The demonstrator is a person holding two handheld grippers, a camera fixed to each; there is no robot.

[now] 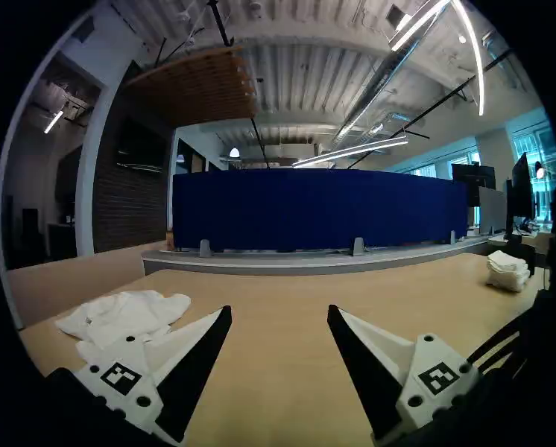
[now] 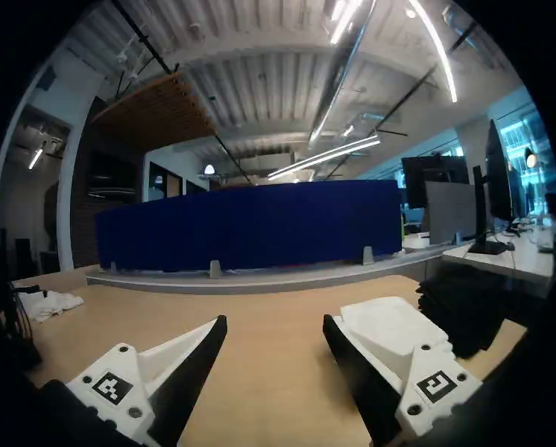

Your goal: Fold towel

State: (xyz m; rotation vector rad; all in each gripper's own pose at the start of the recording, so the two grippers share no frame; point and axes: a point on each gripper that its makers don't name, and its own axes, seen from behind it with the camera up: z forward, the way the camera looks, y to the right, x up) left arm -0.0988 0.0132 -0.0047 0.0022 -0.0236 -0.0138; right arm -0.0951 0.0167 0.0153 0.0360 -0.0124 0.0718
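So both grippers are sitting wide open right now with nothing between the fingers. The left gripper (image 1: pixel 278 309) is low over the wooden surface (image 1: pixel 293 357) and points at the blue divider (image 1: pixel 315 208) that runs along the far edge. The crumpled towel (image 1: pixel 125 316) is a loose white heap lying flat near the surface's left edge. It's just beside that gripper's left finger, and a bit of it is hidden behind the finger, so I can't tell if they touch. Way over by the far right corner there's a folded white stack (image 1: pixel 507 270), well apart from the heap, with a monitor (image 1: pixel 520 194) standing behind it. The right gripper (image 2: pixel 274 320) faces the same divider, jaws spread just as wide, bare wood in the gap. In the right gripper view the folded white stack is right behind the right finger and close to the right edge. I can't tell if the finger is actually against it. Just past the stack on the same side is a black pile (image 2: pixel 464 305) that looks like dark folded cloth, though it's too murky to say for sure. The crumpled towel shows up there as well, small, out at the far left edge.
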